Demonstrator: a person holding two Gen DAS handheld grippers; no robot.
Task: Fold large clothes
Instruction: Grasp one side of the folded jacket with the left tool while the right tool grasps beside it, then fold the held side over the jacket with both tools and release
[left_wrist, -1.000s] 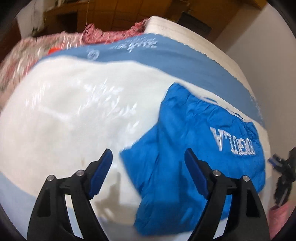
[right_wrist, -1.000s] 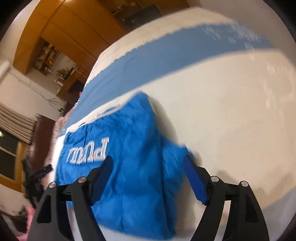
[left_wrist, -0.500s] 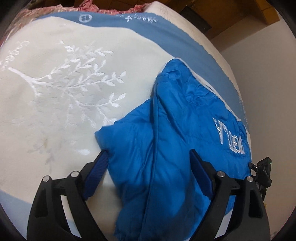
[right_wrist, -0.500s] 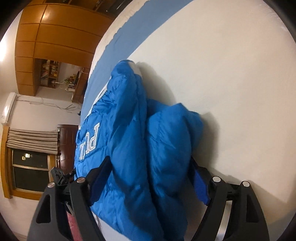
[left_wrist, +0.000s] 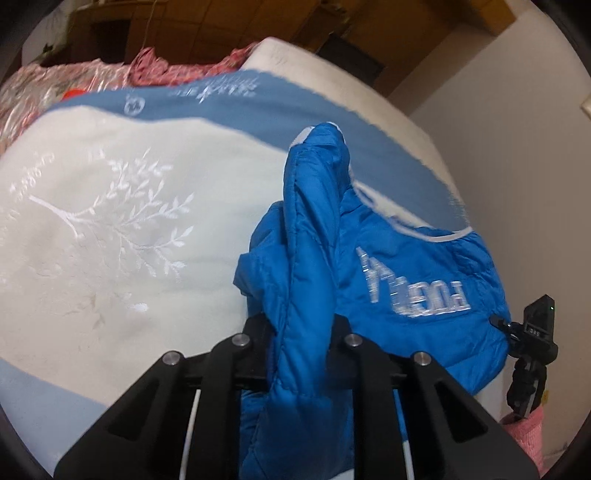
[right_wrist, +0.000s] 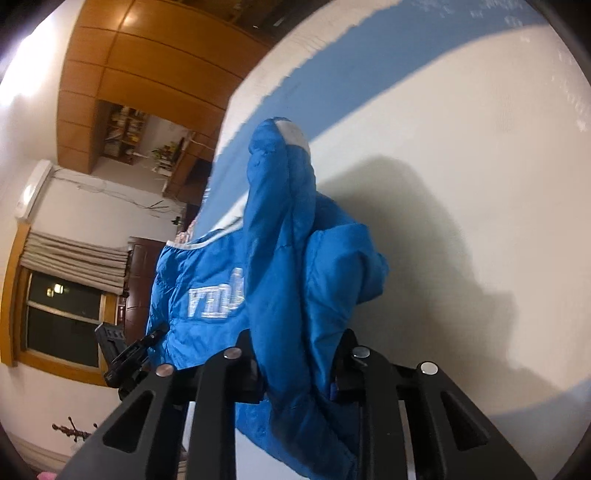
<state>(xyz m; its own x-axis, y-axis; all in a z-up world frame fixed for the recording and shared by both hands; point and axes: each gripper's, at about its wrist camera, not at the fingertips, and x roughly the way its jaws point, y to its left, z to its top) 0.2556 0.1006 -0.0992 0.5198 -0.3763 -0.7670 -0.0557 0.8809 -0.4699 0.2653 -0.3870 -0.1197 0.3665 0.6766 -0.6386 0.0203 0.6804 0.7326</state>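
Note:
A bright blue padded jacket (left_wrist: 406, 280) with white lettering lies on a bed with a cream and blue cover (left_wrist: 110, 229). My left gripper (left_wrist: 301, 332) is shut on a raised fold of the jacket and lifts it off the cover. My right gripper (right_wrist: 297, 350) is shut on another fold of the same jacket (right_wrist: 295, 258), also pulled up into a ridge. The right gripper shows at the jacket's far edge in the left wrist view (left_wrist: 532, 354). The left gripper shows at the left in the right wrist view (right_wrist: 125, 350). The fingertips are buried in fabric.
Pink patterned bedding (left_wrist: 74, 85) is heaped at the head of the bed. A white wall (left_wrist: 517, 166) runs along the bed's right side. Wooden cupboards (right_wrist: 147, 66) and a window with a blind (right_wrist: 62, 288) stand beyond the bed.
Both grippers have gone from open around the jacket to shut on its folds. The pinched fabric has risen off the bed cover.

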